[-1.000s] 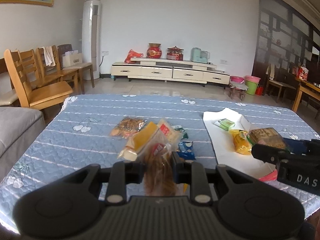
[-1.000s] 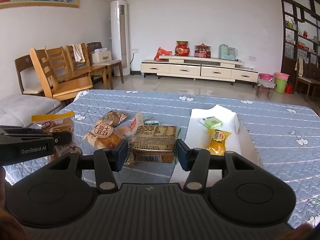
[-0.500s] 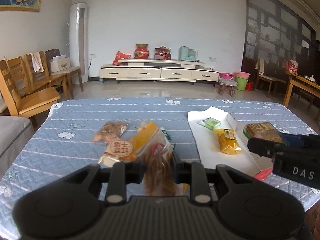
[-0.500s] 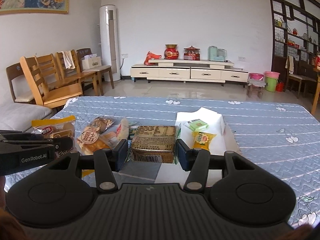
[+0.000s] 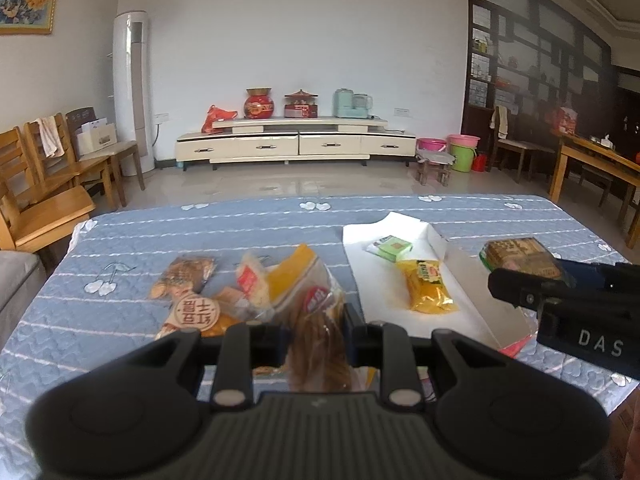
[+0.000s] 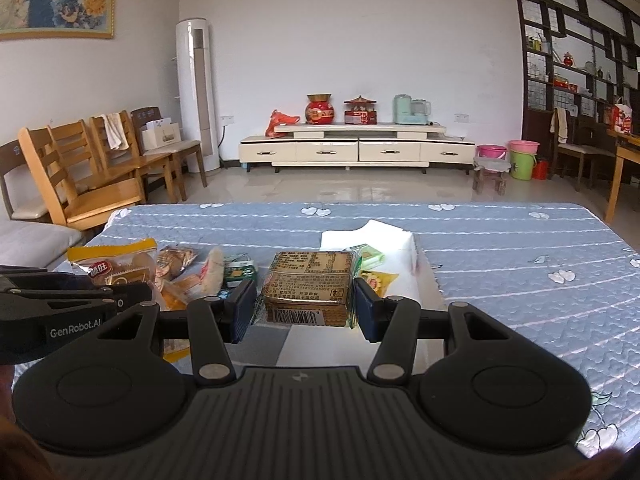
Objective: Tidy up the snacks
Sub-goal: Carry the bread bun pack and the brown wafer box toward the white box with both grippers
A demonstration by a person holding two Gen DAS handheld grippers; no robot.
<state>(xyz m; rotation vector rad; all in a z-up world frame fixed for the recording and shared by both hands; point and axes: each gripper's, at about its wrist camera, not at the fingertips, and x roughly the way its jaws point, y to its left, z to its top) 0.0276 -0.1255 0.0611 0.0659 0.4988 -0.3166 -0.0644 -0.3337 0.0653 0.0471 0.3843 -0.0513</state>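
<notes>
My left gripper (image 5: pixel 316 330) is shut on a clear bread packet with a yellow top (image 5: pixel 316 312), held above the blue quilted table (image 5: pixel 240 224). My right gripper (image 6: pixel 306 308) is shut on a golden-brown block snack (image 6: pixel 310 288), held above the near end of the white open box (image 6: pixel 384 236). In the left wrist view the box (image 5: pixel 368 280) holds a green packet (image 5: pixel 390 247) and a yellow packet (image 5: pixel 428 292). The right gripper (image 5: pixel 568 296) with its block snack (image 5: pixel 520 254) shows at the right. A loose pile of snacks (image 5: pixel 200 308) lies left of the box.
Wooden chairs (image 6: pixel 80 176) and a grey sofa (image 5: pixel 16 284) stand left of the table. A TV cabinet (image 5: pixel 296 146) lines the far wall. Buckets (image 5: pixel 460 152) and a wooden table (image 5: pixel 592 176) are at the right.
Both grippers have lifted and pulled back a little with their snacks still held. The right gripper has shifted over the near end of the box.
</notes>
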